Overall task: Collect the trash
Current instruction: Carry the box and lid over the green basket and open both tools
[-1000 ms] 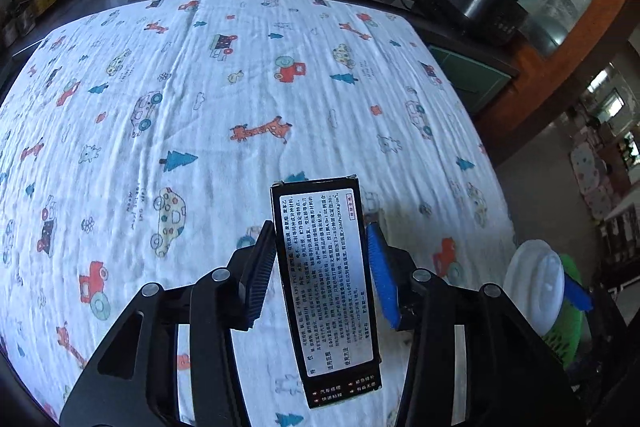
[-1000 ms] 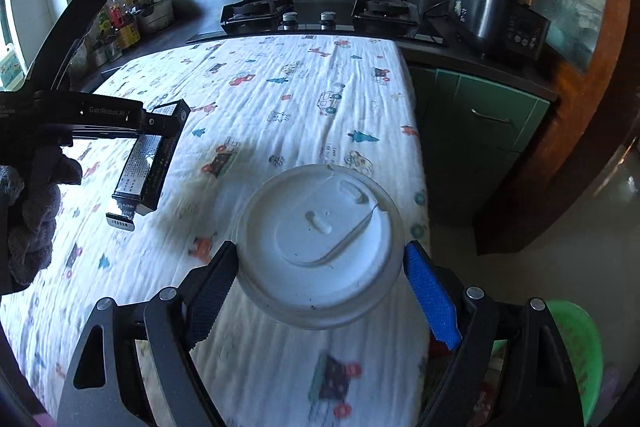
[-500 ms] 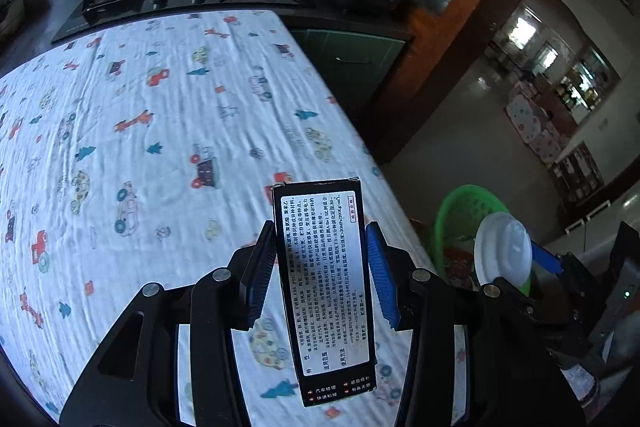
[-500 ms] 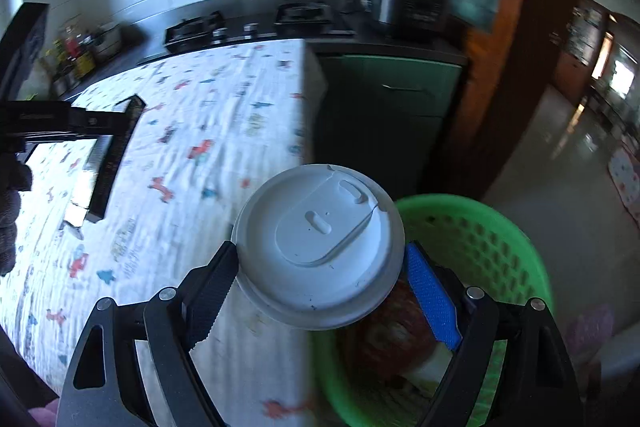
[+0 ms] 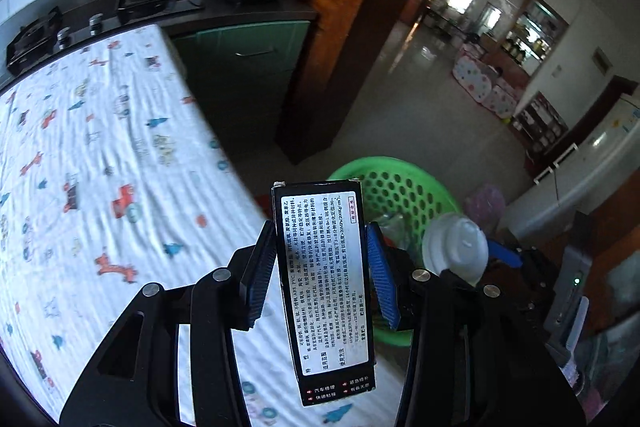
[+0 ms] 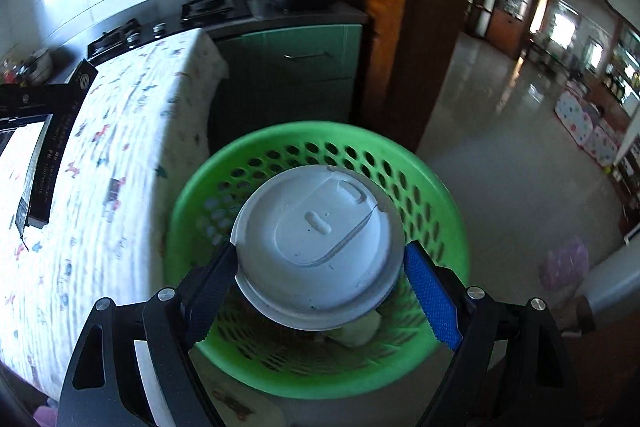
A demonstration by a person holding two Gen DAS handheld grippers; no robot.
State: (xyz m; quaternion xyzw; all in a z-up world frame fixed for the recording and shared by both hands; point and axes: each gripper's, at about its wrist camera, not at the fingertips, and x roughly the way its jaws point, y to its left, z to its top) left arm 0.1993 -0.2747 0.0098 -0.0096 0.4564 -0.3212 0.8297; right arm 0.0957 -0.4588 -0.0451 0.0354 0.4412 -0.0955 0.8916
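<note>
Left gripper (image 5: 322, 269) is pinching a long black box (image 5: 325, 287) by its two long sides, pads flat against them. The box's long axis runs along the fingers, printed label facing the camera, far end poking past the fingertips; its near end hides whatever is right under it. It sits above the table's right edge, just beside the green basket (image 5: 404, 183), whose near half is blocked by the gripper and box.

Right gripper (image 6: 320, 267) is clamped wide on a white cup lid (image 6: 316, 251), pads on opposite rim edges. The lid faces the camera, drink slot toward the upper right, and hangs right over the basket's (image 6: 320, 139) opening. It covers most of what's inside; only pale scraps show below it, too dim to make out.

The table with the printed cloth (image 6: 132, 131) touches or nearly touches the basket's left side. To the right is open shiny floor (image 6: 520, 163). Behind the basket stands a green cabinet (image 6: 292, 67), close by.
</note>
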